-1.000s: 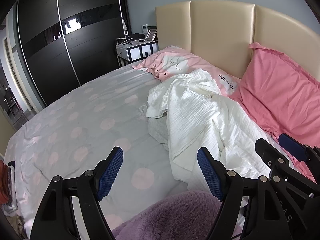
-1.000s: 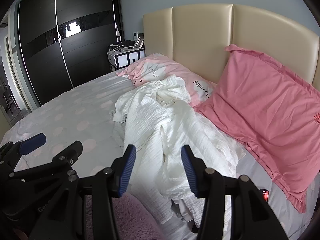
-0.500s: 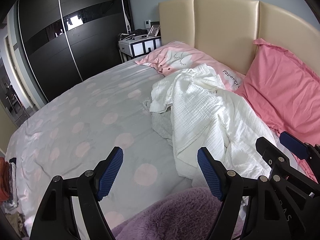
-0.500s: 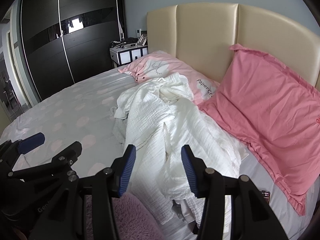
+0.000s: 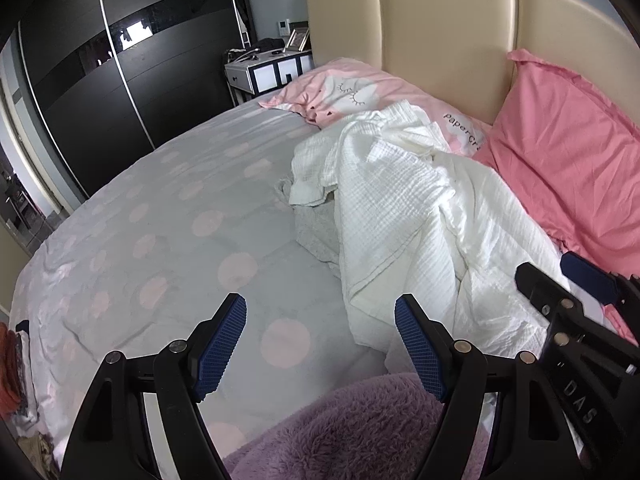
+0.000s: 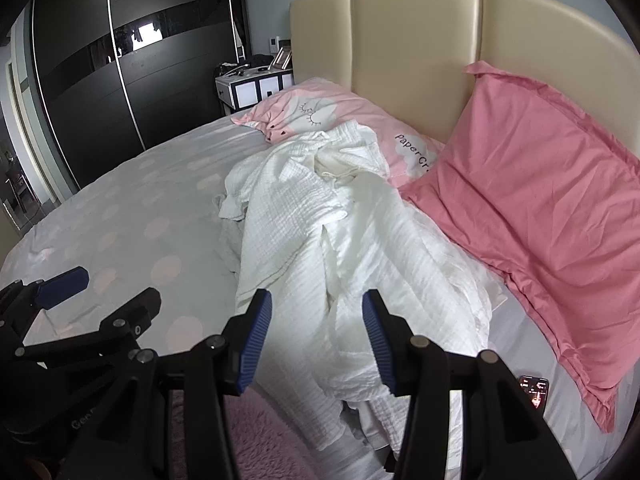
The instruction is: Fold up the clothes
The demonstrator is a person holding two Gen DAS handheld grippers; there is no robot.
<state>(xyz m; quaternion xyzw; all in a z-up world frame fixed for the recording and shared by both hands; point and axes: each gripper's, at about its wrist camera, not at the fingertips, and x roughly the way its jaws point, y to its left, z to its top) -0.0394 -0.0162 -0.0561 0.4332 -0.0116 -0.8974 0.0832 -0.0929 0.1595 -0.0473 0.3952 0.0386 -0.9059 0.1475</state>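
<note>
Polka-dot bed [image 5: 168, 240] carries the crumpled white clothes [image 5: 408, 216], unfolded, at two o'clock, reaching the pillows. Left gripper [image 5: 320, 344] and right gripper [image 6: 316, 340] hover, jaws spread, empty. Next likely: pinch an edge, spread it flat.

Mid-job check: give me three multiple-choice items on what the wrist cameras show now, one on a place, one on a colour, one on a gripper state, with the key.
1. Where does the crumpled white garment lie?
A. On the bed, beside the pillows
B. On the nightstand
C. On the floor

2. What colour is the plain pillow leaning on the headboard?
A. Blue
B. Pink
C. Green

3. How is the right gripper?
A. Shut on the garment
B. Shut on the pillow
C. Open, holding nothing

Key: 1 A, it sprawls over the dotted bedsheet by the pillows. 2 B, its cover is pink all over. 3 C, its blue pads stand apart with nothing between them; the left gripper is open too.
</note>
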